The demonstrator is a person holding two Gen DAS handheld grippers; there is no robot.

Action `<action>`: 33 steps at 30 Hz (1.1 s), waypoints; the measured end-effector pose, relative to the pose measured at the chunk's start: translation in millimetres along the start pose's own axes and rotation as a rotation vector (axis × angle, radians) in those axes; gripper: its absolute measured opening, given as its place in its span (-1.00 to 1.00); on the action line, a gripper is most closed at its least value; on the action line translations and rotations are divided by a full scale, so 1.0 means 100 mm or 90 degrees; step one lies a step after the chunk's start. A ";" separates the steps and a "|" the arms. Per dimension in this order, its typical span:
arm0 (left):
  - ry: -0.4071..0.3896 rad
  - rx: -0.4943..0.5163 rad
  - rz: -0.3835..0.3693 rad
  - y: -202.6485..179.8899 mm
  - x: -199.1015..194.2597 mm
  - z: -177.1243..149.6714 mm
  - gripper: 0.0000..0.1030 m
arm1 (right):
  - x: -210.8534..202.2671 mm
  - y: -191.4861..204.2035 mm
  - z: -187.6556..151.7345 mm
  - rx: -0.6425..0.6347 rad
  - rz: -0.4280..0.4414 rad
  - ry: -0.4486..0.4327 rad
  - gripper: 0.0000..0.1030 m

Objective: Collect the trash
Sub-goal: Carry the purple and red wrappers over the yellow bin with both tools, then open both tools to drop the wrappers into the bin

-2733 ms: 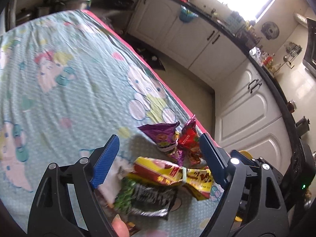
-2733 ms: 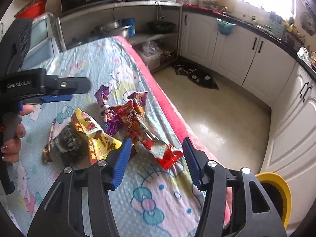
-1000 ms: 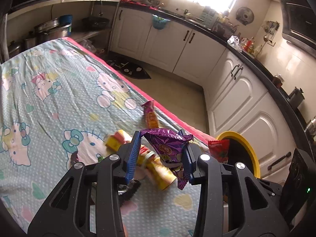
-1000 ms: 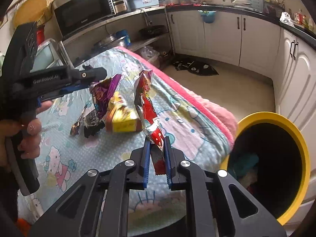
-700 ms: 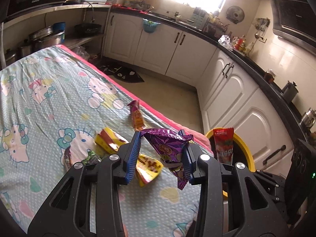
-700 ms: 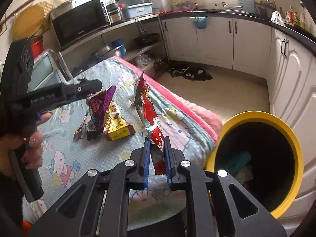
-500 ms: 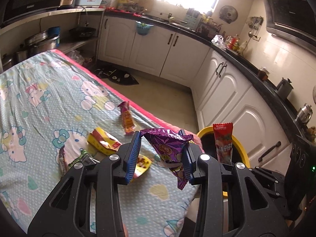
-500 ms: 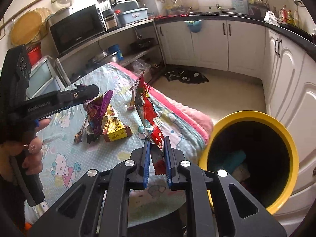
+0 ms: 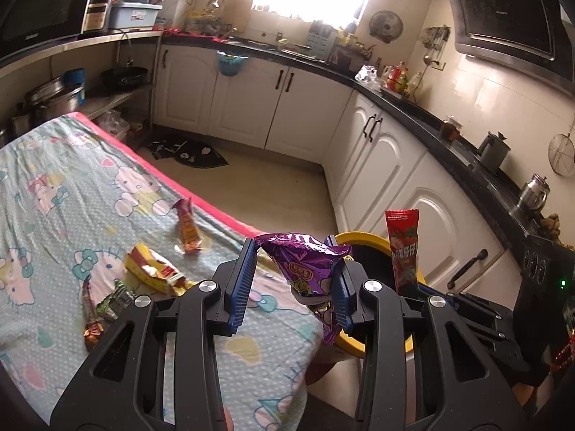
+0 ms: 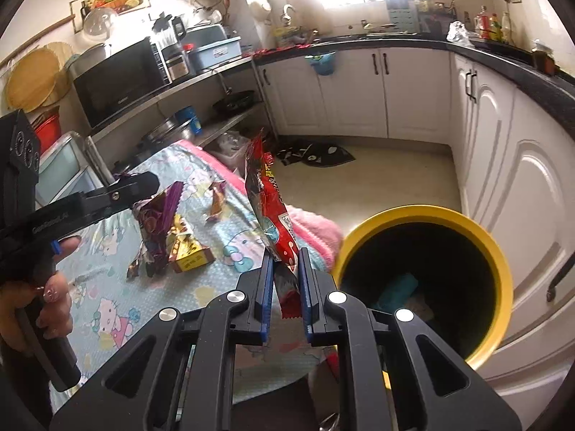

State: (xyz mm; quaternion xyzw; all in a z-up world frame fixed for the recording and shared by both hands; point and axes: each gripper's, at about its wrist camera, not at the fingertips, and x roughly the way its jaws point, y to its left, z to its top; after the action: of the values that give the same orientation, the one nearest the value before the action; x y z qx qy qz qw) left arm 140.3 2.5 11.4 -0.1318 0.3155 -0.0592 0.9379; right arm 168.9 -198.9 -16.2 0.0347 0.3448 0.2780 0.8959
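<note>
Indoors — cartoon-print tablecloth (image 9: pixel 72 186), white kitchen cabinets (image 9: pixel 248 107), yellow-rimmed bin (image 10: pixel 499 280).

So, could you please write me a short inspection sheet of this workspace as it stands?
Surface: table under a cartoon-print cloth with a pink edge.
Job's things: purple wrapper and red wrapper held up off the table; yellow wrapper, orange wrapper and dark wrapper lie on the cloth; yellow bin stands on the floor beside the table, with some trash inside.
Clutter: nothing seen beyond the wrappers.
Grippers: left gripper shut on the purple wrapper; right gripper shut on the red wrapper, near the bin.
Cables: nothing seen.
Surroundings: white cabinets, microwave, dark floor mat.
</note>
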 end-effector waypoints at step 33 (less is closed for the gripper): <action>-0.013 0.099 -0.073 -1.02 0.44 0.06 -0.39 | -0.60 -0.88 0.02 0.113 -0.138 -0.110 -0.74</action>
State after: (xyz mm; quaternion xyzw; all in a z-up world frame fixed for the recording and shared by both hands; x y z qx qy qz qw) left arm 176.1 -102.4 20.0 -0.0774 0.2925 -0.1360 0.9434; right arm 175.9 -303.8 -1.2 0.1001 0.2912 0.1442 0.9404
